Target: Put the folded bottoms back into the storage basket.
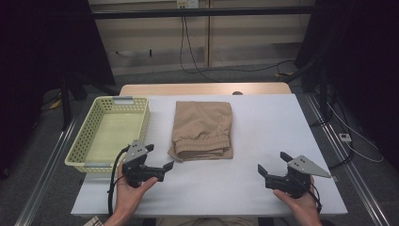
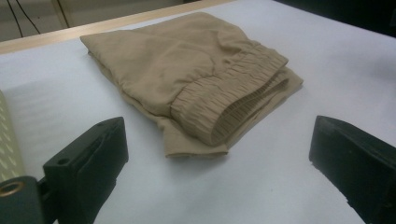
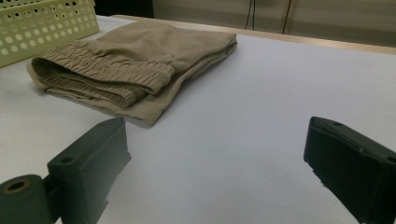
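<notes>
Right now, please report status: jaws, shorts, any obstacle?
Left gripper and right gripper open, empty. Folded tan shorts flat on table, untouched. Yellow basket left; nothing between.

Left gripper (image 1: 159, 157): we see black body, grey three-cornered plate, black cable looping down.
Right gripper (image 1: 272, 162): our black twin, same grey plate.
Fingers (image 2: 88, 163): we've got blocky black ones, with a screw hole.

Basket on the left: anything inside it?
The basket shows a bare yellow-green floor in the high view, nothing lying in it. The strip just behind its near wall is hidden. The folded trousers lie beside it.
</notes>
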`<state>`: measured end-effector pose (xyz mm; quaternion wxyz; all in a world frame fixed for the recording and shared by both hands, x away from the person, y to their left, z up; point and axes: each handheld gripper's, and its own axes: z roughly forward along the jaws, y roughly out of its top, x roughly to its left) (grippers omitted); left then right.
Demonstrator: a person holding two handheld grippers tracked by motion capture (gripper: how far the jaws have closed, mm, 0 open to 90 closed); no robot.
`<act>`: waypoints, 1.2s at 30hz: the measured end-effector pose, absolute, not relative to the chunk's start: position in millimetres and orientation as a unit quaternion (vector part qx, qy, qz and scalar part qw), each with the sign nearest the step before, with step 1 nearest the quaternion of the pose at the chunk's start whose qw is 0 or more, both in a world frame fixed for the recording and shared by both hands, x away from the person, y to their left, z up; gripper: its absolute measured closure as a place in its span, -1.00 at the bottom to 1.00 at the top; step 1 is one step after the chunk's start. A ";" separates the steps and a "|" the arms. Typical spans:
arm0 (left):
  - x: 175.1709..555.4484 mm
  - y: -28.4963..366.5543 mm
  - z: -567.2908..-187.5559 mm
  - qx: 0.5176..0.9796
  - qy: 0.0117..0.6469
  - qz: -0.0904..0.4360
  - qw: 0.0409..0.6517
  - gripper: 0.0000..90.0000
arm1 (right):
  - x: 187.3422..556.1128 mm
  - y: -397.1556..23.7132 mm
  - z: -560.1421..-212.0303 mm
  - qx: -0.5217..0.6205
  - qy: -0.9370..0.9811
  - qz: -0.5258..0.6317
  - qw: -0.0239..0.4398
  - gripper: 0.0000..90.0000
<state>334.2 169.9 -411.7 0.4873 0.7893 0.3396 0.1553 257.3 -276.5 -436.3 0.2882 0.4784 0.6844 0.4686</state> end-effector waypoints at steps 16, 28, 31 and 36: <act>357.4 154.9 -409.2 0.783 0.349 0.160 0.490 -0.89 | 257.7 -276.1 -437.3 0.481 0.691 0.461 0.281 -0.84; 383.7 144.5 -402.4 0.785 0.360 0.152 0.481 -0.88 | 259.2 -276.2 -437.3 0.487 0.694 0.450 0.282 -0.88; 391.8 136.8 -400.8 0.794 0.357 0.151 0.468 -0.87 | 259.5 -275.8 -437.7 0.484 0.696 0.450 0.281 -0.88; 408.4 127.0 -401.9 0.796 0.367 0.150 0.458 -0.87 | 258.9 -275.8 -437.5 0.482 0.697 0.451 0.279 -0.88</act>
